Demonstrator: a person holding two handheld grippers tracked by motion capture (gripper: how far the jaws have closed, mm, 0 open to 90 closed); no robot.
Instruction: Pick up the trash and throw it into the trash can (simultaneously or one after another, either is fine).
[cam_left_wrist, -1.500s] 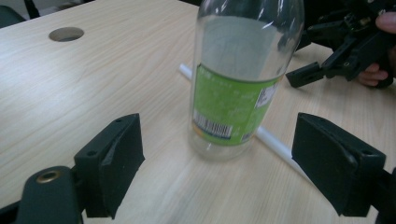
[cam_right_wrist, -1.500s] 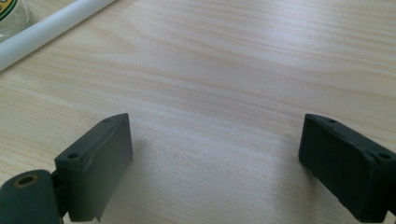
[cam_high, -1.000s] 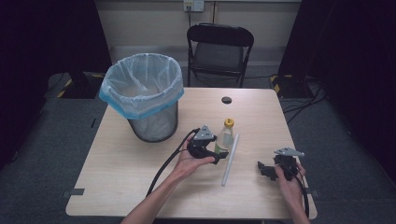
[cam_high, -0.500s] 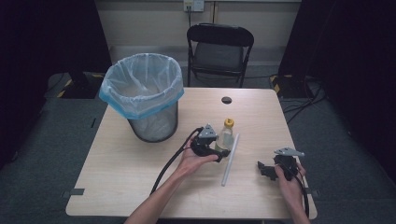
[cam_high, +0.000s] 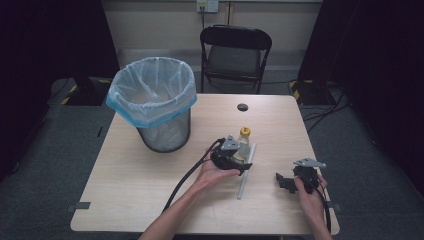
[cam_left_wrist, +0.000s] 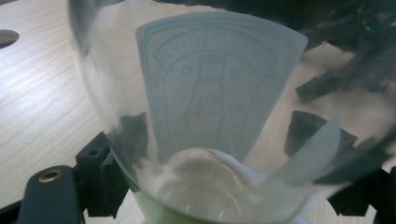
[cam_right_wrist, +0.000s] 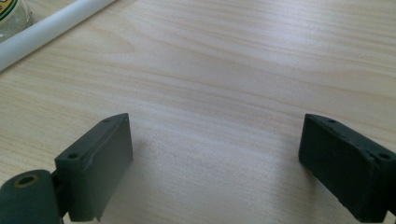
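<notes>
Clear glass fills my left gripper view: a small bottle (cam_left_wrist: 210, 116) with a pale printed label stands right between my left jaws, which sit on either side of its base. I cannot tell from that view whether the pads actually press the glass or just flank it. Nothing I can make out sits inside the bottle; it looks see-through down to its base.

From the high view, the bottle (cam_high: 244, 145) stands upright on the tabletop (cam_high: 150, 190) with a yellow cap (cam_high: 245, 131) on top, near the middle and a little right of the bin. My left gripper (cam_high: 235, 162) is against it from the near side. A white tube (cam_high: 246, 171) lies flat just beside the bottle, running toward me.

The wire-mesh bin (cam_high: 152, 102) stands on the far left of the tabletop, lined with a light blue bag folded over its rim. I see nothing in it beyond the liner.

My right gripper (cam_high: 285, 181) rests low near the right edge, well apart from the bottle, its jaws spread wide over bare wood, holding nothing.
</notes>
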